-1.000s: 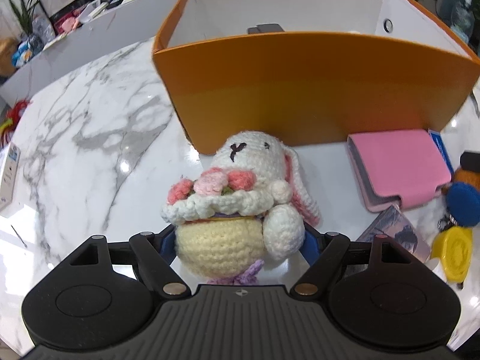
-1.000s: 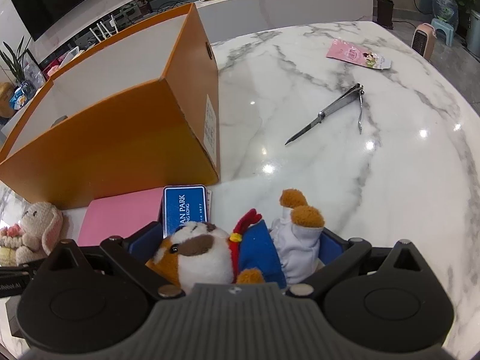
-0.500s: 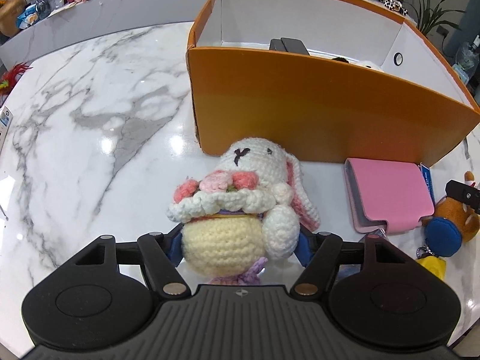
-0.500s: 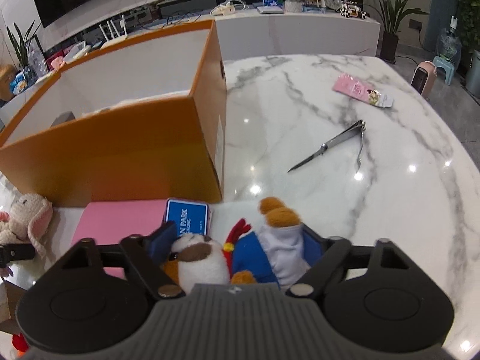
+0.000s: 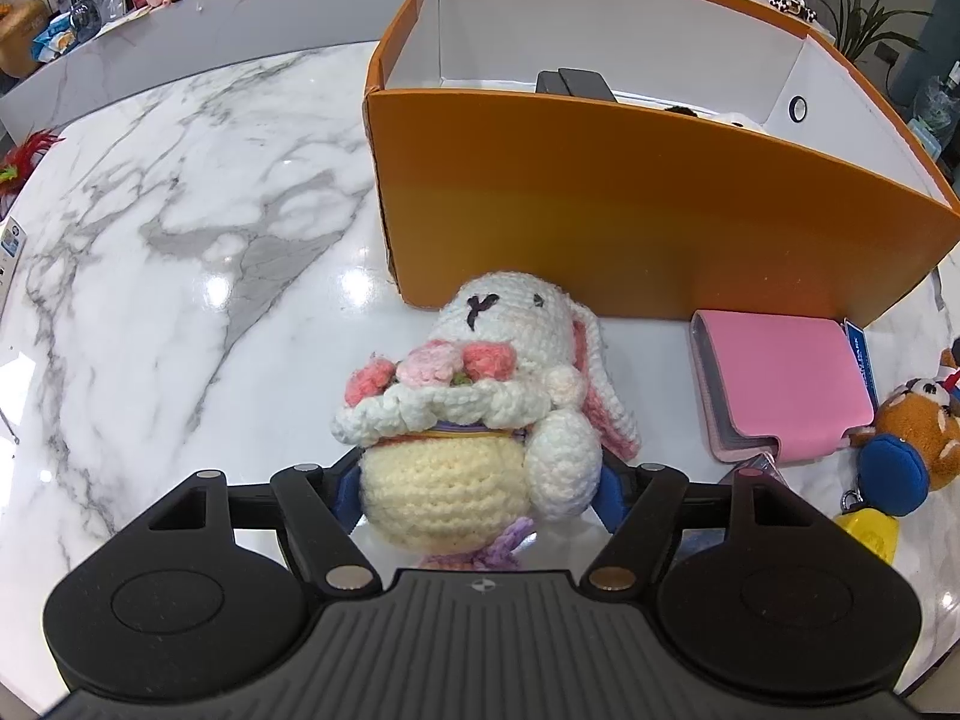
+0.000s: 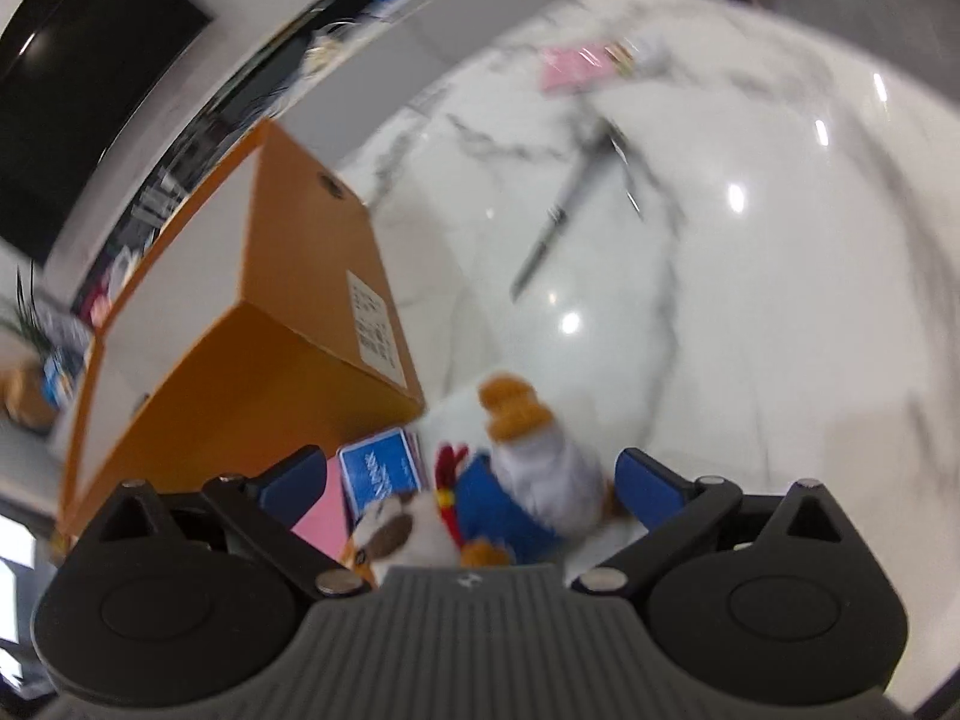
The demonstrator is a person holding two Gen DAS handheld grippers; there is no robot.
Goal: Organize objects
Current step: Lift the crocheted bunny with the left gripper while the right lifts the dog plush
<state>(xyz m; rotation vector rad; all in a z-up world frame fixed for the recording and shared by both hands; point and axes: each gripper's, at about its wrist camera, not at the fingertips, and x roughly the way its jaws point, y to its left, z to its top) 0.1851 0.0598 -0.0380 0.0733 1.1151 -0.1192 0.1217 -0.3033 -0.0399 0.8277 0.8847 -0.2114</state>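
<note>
My left gripper [image 5: 477, 489] is shut on a white crochet bunny [image 5: 480, 414] with pink flowers and holds it in front of the orange box [image 5: 630, 222]. My right gripper [image 6: 471, 480] stands open around a plush dog keychain in blue and white [image 6: 510, 498], which lies on the marble table [image 6: 750, 330]; the fingers [image 6: 651, 480] do not touch it. The dog also shows at the right edge of the left wrist view [image 5: 915, 438]. The right wrist view is blurred.
A pink card wallet [image 5: 780, 378] and a blue card [image 6: 384, 468] lie against the orange box [image 6: 288, 324]. A yellow tag [image 5: 867, 534] lies by the dog. Metal clippers [image 6: 570, 210] and a pink packet [image 6: 570, 63] lie farther out on the marble.
My right gripper has opened and let go of the plush dog, and it is swinging, tilting the view. My left gripper has risen with the bunny, showing more of the box inside.
</note>
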